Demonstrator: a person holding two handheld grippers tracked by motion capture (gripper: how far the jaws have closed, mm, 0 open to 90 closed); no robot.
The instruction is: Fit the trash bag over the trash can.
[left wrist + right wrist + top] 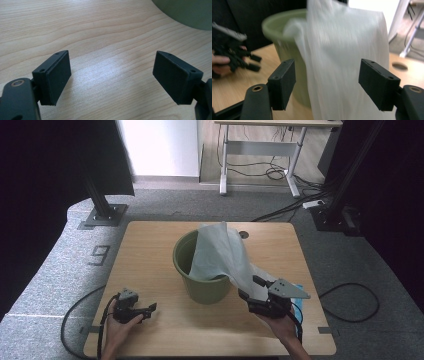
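At frame centre, a green bucket (pixel 201 270) holds a white plastic bag (pixel 220 252) draping over its right rim. Left gripper (pixel 148 309) and right gripper (pixel 250 287) both gape, empty.

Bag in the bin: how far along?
Partly done: the bag hangs half in the bin, its top sticking up and one side draped over the rim toward the right tongs. In hand: nothing; both tongs open, left tongs apart. Left, likely: spreading it round the rim.
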